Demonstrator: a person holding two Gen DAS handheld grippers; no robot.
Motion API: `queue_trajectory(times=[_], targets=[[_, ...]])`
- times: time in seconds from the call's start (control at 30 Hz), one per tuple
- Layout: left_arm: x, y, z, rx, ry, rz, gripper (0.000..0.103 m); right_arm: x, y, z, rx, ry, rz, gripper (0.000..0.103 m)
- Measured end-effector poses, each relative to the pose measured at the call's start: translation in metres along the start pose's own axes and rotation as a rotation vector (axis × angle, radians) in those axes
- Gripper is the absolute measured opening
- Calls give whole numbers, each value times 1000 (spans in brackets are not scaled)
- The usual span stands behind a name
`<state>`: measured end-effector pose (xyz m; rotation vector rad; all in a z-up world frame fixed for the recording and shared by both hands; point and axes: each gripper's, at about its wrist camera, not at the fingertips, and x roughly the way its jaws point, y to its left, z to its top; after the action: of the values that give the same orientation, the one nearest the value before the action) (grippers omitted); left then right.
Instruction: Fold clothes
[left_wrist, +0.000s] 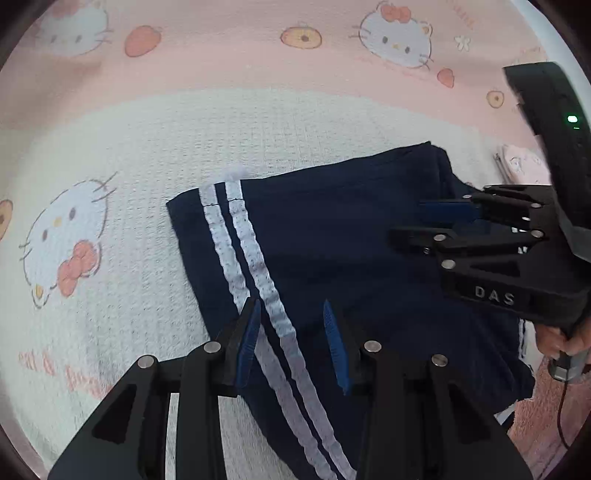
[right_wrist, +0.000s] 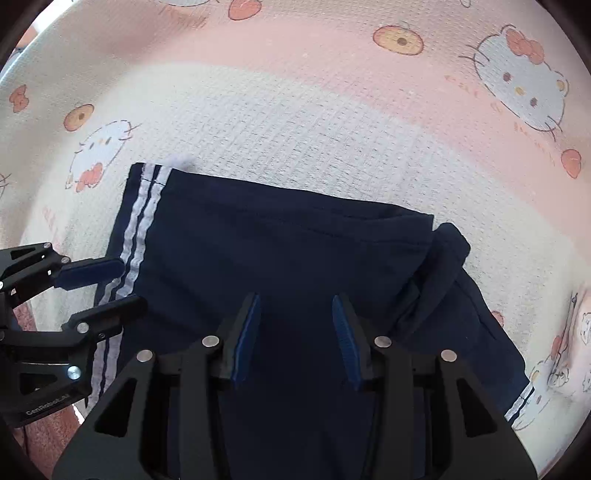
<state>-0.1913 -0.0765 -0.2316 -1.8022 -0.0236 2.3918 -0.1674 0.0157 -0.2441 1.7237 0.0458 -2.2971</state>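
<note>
- The left gripper (left_wrist: 291, 343) stands with its jaws wide apart over the navy shorts (left_wrist: 332, 266), and nothing is held between its blue pads (left_wrist: 246, 347).
- The two white stripes (left_wrist: 258, 280) of the shorts run between these open fingers in the left wrist view; whether the fingertips touch the cloth cannot be told.
- The right gripper (right_wrist: 295, 336) is also wide open and empty, poised over the plain dark middle of the shorts (right_wrist: 280, 258).
- The shorts lie flat on a pink and cream blanket (left_wrist: 258, 129) printed with cartoon cat faces, striped side seam to the left, with a bunched fold (right_wrist: 447, 254) at the far right corner.
- Only the left wrist view shows the right gripper (left_wrist: 421, 221) from the side, jaws parted over the right edge of the shorts, with a hand (left_wrist: 561, 338) gripping its handle, a green light (left_wrist: 571, 119) on its body and a cable (left_wrist: 561, 413) hanging below.
- Only the right wrist view shows the left gripper (right_wrist: 122, 284) from the side, its parted fingers just over the striped seam (right_wrist: 136, 236), and a second striped edge (right_wrist: 521, 402) of the shorts at lower right.
- A small white tuft (left_wrist: 236, 172) sits on the blanket at the top end of the stripes, seen in both views.
</note>
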Motion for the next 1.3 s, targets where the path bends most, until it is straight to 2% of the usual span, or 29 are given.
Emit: queue_trajectory(times=[0.07,0.17,0.23,0.37,0.43,0.53,0.6,0.73,0.83,0.9,0.97,1.1,1.2,1.3], targets=[[-8,-7,3,33,-2,24,37,-8,-9,-8,27,2,18,42],[-24,-12,-9,11,19,-109,38,-22,-23,-22,71,9,44,42],[-28,-22,-23,24,42,-136,38,-34,-31,-44,86,39,21,42],[-26,-41,-60,81,149,-90,38,-47,-37,-81,85,95,-59,42],[-28,-43,-79,72,189,-63,38,-52,-40,-102,127,116,-34,42],[-30,-41,-98,69,210,-45,38,-58,-41,-131,164,122,-3,42],[-26,-37,-105,67,235,-23,38,-55,-40,-144,166,137,-15,42],[-26,-33,-111,75,240,21,38,-52,-51,-157,184,157,-16,43],[-33,-33,-113,77,218,42,38,-67,-61,-161,216,115,26,43],[-41,-36,-112,80,180,33,38,-88,-72,-161,240,50,73,43],[-48,-40,-103,78,137,1,38,-102,-89,-158,270,12,81,43],[-58,-54,-71,86,47,-78,38,-118,-138,-154,317,0,-37,43],[-57,-70,-38,116,-8,-121,38,-108,-149,-139,304,-21,-68,43],[-43,-86,-9,143,-20,-116,38,-94,-150,-111,254,-26,-133,43]])
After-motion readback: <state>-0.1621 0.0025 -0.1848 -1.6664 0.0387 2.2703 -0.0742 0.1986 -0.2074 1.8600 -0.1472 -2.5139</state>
